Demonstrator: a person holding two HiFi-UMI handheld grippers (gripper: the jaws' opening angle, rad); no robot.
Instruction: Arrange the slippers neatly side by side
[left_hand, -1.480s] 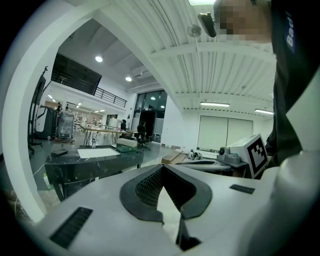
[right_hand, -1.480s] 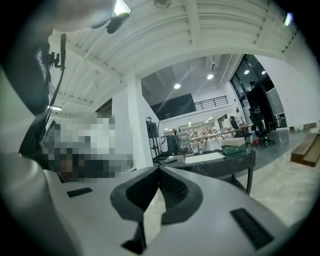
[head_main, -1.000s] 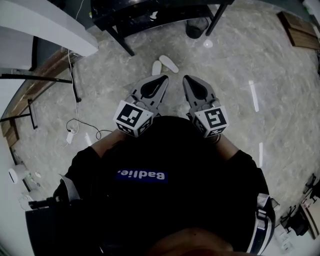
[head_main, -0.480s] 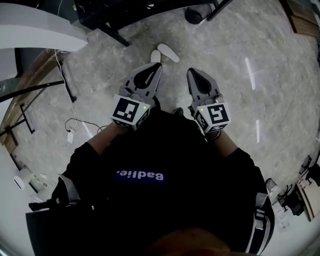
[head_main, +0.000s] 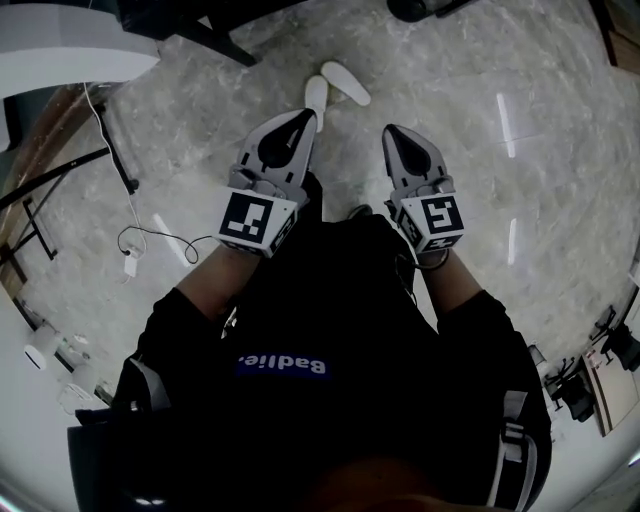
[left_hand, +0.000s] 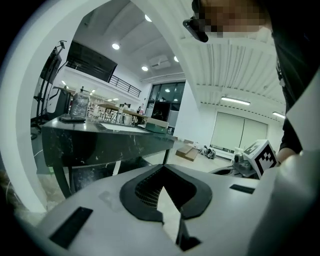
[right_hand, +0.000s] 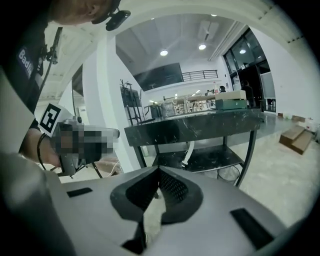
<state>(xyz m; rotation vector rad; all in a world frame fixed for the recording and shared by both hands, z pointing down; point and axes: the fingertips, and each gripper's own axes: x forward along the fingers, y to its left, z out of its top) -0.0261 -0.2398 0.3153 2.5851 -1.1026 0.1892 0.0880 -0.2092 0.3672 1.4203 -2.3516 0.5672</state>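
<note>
Two white slippers lie on the floor (head_main: 460, 70) just ahead of the grippers, splayed in a V. The left slipper (head_main: 316, 100) runs straight away from the person. The right slipper (head_main: 346, 83) slants rightward, and their far ends nearly meet. The left gripper (head_main: 303, 118) and the right gripper (head_main: 393, 133) are each pressed together, empty.

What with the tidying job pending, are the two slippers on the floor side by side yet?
Not yet. The left-hand slipper points straight ahead; the right-hand slipper angles away from it, forming a V.

Left slipper (head_main: 316, 95) touching right slipper (head_main: 346, 83) on floor (head_main: 450, 90) (angled apart), just ahead of left gripper (head_main: 302, 120).
</note>
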